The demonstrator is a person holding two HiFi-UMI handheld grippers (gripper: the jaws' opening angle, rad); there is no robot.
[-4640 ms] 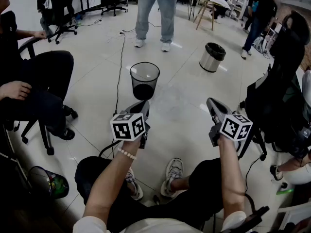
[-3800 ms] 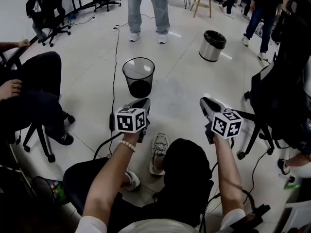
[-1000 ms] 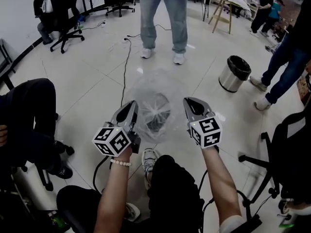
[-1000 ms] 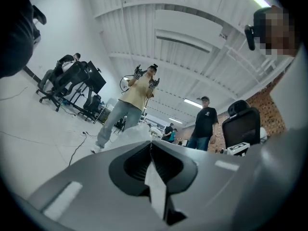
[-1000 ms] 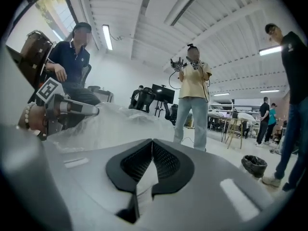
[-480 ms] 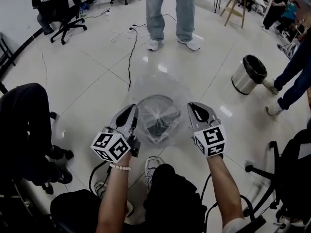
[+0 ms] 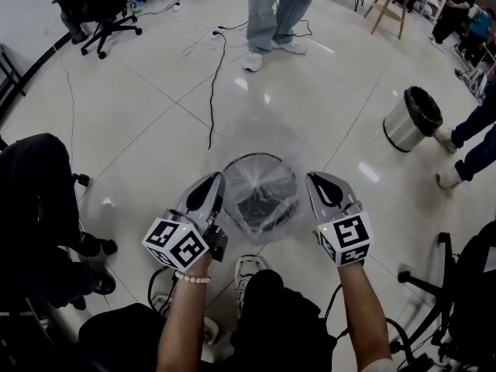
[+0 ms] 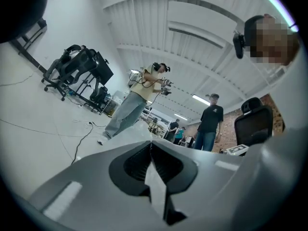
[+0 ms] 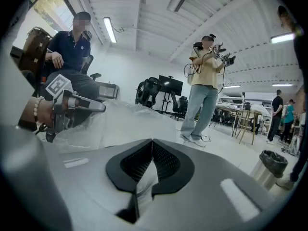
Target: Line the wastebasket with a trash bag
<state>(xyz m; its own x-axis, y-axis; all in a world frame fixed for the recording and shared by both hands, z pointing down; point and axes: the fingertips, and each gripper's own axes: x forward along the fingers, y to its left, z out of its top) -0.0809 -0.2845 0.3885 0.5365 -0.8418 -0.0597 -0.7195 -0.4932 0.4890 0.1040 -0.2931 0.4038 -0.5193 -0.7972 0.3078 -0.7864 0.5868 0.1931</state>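
A steel bin (image 7: 413,118) with a black liner stands on the floor (image 7: 139,130) at the right. Farther off stands a person in jeans (image 7: 263,10), a black cable (image 7: 214,91) just beside.

The floor (image 7: 139,115) bears a wastebasket (image 7: 263,201), steel bin (image 7: 408,122), cable (image 7: 215,84).

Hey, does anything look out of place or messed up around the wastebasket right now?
Nothing stands out. The wastebasket stands upright, the clear trash bag is spread over its mouth, pinched by the left gripper and right gripper. No spill or tear shows.
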